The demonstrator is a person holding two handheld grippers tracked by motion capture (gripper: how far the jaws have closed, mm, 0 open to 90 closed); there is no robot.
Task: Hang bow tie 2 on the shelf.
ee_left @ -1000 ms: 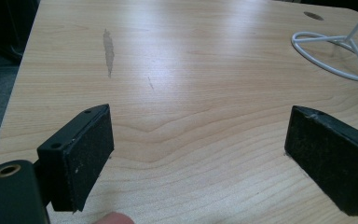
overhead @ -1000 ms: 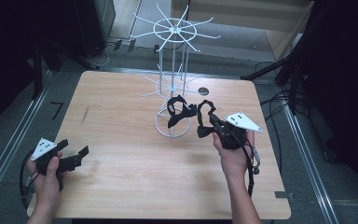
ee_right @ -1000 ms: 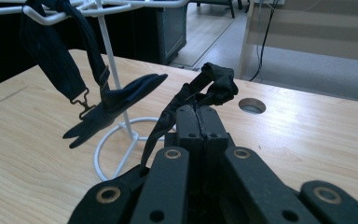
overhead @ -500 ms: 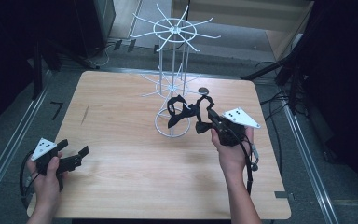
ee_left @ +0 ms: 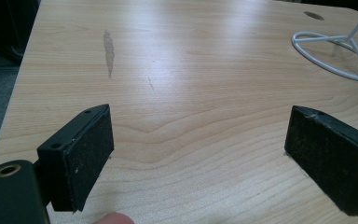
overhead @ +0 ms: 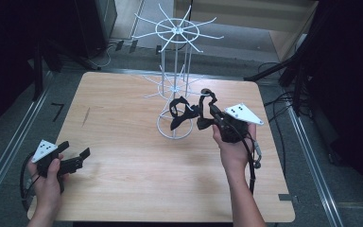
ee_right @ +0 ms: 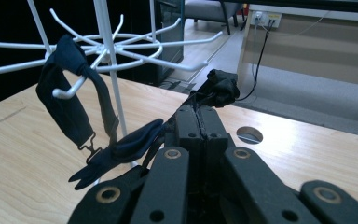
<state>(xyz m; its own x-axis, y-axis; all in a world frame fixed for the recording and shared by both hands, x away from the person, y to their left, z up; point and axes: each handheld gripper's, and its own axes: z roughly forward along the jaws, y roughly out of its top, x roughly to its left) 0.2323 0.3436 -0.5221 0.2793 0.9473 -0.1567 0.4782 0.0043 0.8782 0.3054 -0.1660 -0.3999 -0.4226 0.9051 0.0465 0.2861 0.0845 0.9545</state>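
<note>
Landmark: white wire rack [overhead: 175, 82], upright on the wooden table [overhead: 123, 184], toward its far middle; its ring base rests on the wood.
Dark strap [overhead: 182, 112]: one end is looped over a lower hook of the wire rack and hangs beside the pole; the other end runs to the right gripper, just right of the rack.
Right gripper [overhead: 207, 109]: held just right of the wire rack's base, raised off the table, jaws pressed together and pinching the dark strap; a bunched bit of strap pokes out past the jaw tips.
Left gripper [overhead: 75, 153]: well apart from the wire rack, near the table's near left corner, low over the wood, jaws spread wide with only bare table between them.
</note>
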